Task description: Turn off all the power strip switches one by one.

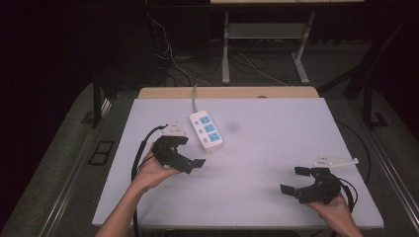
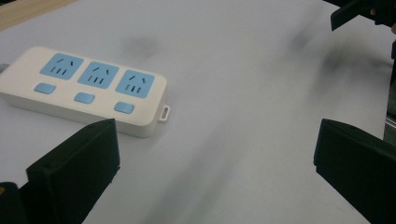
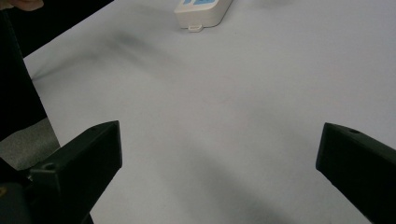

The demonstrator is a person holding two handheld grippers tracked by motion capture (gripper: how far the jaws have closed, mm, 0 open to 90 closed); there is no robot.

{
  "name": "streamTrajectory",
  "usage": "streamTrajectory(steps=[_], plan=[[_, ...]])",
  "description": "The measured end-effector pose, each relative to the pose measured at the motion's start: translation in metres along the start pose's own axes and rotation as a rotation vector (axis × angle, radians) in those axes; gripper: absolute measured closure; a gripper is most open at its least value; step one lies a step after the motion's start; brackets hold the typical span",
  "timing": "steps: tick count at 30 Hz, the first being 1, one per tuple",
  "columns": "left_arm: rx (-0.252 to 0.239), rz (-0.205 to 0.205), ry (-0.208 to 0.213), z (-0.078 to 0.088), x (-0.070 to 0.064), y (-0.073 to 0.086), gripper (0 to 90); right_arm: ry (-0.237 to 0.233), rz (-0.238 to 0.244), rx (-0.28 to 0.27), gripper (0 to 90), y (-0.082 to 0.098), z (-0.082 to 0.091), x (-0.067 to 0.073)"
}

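We saw a white plastic power strip with three blue sockets (image 1: 206, 130) lying flat on the pale grey counter (image 1: 276, 133), toward its far edge, its cord running off that edge. Nothing stood between it and our left hand-held gripper (image 1: 190, 150), just beside it, jaws wide apart and empty. Our right hand-held gripper (image 1: 293, 180), also agape and empty, hung near the near right corner, well apart. The left gripper view gave us three blue switches (image 2: 84, 97); the right gripper view caught just the strip's end tab (image 3: 195, 28).
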State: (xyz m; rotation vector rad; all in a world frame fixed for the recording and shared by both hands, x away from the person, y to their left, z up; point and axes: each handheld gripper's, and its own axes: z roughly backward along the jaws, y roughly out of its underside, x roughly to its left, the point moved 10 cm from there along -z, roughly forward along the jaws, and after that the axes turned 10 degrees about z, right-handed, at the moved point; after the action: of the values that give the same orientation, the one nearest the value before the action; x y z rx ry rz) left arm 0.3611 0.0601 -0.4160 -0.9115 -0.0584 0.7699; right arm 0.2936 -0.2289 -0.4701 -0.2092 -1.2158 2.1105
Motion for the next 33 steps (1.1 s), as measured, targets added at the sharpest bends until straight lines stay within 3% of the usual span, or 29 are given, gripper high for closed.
streamTrajectory(steps=[12,33], plan=[[0.026,-0.012,-0.016,-0.003,0.01,-0.012,0.0,0.003,-0.005,-0.006,0.3,0.001,0.001,-0.002],[0.096,-0.028,-0.038,-0.023,0.036,-0.03,2.3,-0.003,-0.007,0.009,0.3,0.004,0.0,-0.002]])
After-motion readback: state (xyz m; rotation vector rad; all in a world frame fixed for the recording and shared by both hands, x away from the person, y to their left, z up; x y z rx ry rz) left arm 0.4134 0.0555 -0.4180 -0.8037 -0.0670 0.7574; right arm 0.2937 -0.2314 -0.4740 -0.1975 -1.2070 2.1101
